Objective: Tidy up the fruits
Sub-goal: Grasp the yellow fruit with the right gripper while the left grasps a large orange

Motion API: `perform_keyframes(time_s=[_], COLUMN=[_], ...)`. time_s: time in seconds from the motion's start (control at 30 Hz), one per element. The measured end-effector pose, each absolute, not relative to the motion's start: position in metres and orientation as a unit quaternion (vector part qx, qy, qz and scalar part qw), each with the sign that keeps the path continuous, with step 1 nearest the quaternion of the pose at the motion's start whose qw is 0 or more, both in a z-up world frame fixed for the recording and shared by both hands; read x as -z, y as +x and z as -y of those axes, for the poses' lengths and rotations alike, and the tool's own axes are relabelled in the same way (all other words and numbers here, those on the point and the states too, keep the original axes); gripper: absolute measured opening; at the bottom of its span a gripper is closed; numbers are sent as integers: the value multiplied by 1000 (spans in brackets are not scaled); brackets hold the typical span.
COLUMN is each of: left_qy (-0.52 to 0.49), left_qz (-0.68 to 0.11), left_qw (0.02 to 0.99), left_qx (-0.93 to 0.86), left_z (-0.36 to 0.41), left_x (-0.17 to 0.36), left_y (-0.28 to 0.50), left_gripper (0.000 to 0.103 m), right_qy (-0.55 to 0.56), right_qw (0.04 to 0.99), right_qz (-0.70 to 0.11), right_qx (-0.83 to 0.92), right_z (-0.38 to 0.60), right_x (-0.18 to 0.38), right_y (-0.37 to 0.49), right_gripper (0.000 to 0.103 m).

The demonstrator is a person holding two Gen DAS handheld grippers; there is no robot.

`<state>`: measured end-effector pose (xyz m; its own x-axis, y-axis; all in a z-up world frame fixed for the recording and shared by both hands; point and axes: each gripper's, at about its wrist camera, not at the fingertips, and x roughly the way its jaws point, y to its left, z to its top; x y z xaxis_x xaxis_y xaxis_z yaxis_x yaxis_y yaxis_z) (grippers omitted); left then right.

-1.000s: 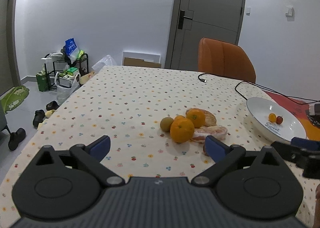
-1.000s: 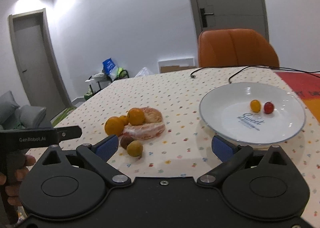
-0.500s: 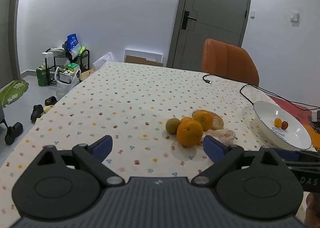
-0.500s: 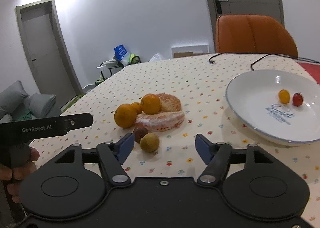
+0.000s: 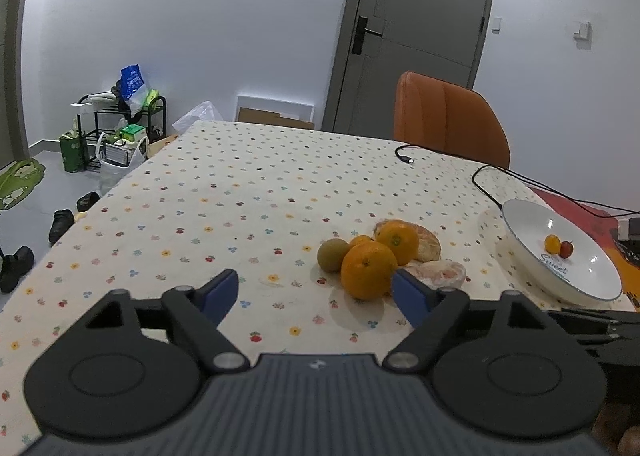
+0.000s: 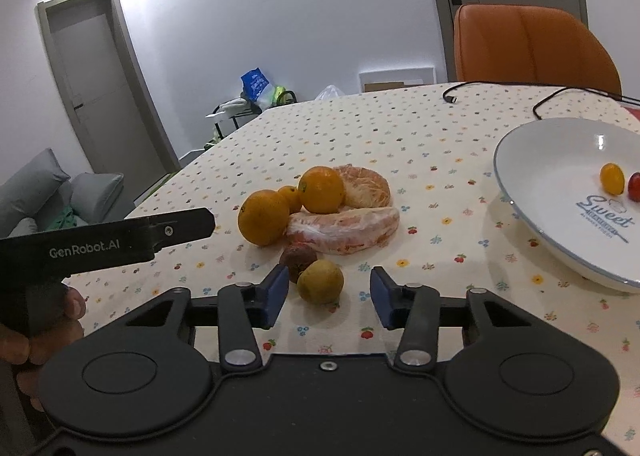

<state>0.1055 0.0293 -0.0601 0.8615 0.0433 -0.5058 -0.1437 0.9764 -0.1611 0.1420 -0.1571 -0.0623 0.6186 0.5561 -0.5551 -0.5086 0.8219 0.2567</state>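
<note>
Narrowed and pushed forward over the last second, right hand-held gripper fingers apart but bracketing the greenish fruit at the near edge of the bench pile, poised for transfer to the plate on the right; left hand-held gripper apart, empty.

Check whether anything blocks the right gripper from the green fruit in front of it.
Nothing visible does. The green fruit lies just ahead of the open right gripper, lined up with the gap; a dark fruit touches it behind-left.
</note>
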Motion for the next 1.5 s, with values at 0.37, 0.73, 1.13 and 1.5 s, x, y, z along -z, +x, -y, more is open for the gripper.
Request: perform_keyframes(time_s=[0.37,0.73,1.13,1.5], left_qy=[-94,-84,-86,-80], left_qz=[-265,-276,-270,-260], left_qw=[959,957,959,962], left_qx=[-36,-19,-29,-13], left_z=[-22,-6,-2,14], left_x=[65,69,67,55], left_y=[120,140,145,140], left_gripper=[65,58,37,37], right_qy=[59,75,87,97], right_qw=[897,904,913,926], right_qz=[-316,-313,-301,-276], right_qx=[-302,-280,-260,-237], right_z=[165,183,199,221], right_x=[63,63,61,51], right_y=[149,156,155,150], right_gripper=[24,24,24,24])
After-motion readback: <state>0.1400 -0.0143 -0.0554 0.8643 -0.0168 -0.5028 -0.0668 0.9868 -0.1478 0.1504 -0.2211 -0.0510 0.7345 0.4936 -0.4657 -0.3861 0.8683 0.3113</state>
